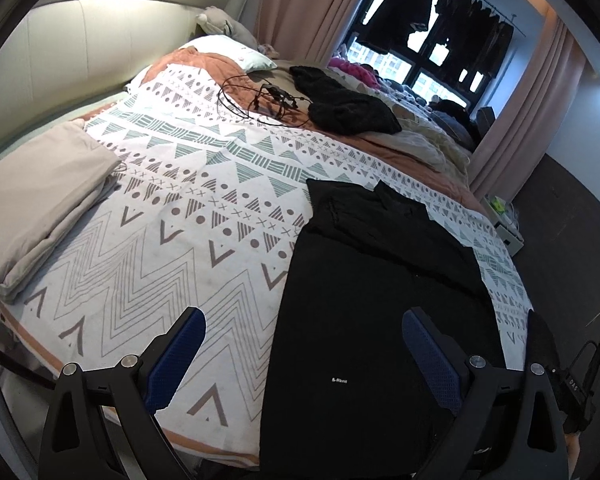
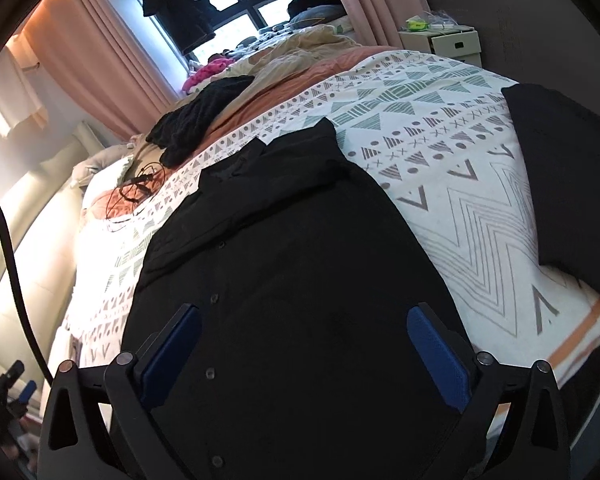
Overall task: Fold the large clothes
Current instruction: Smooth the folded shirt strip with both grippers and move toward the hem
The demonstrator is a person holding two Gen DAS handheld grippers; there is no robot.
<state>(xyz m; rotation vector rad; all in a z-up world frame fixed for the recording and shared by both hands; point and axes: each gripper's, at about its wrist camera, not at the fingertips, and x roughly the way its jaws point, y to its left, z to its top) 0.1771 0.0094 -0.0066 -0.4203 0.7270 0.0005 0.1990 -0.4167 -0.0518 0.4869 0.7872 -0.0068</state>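
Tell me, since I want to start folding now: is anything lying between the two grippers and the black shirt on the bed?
Nothing visible is. The black shirt lies flat on the bedspread, with the open right gripper and open left gripper directly above it. The cables lie farther up the bed.

— Any writing you can read from my feeds?

— I see a small white label on the black shirt [image 1: 380, 320], too blurred to make out. The black device [image 1: 580, 392] at right reads "DAS", I think.
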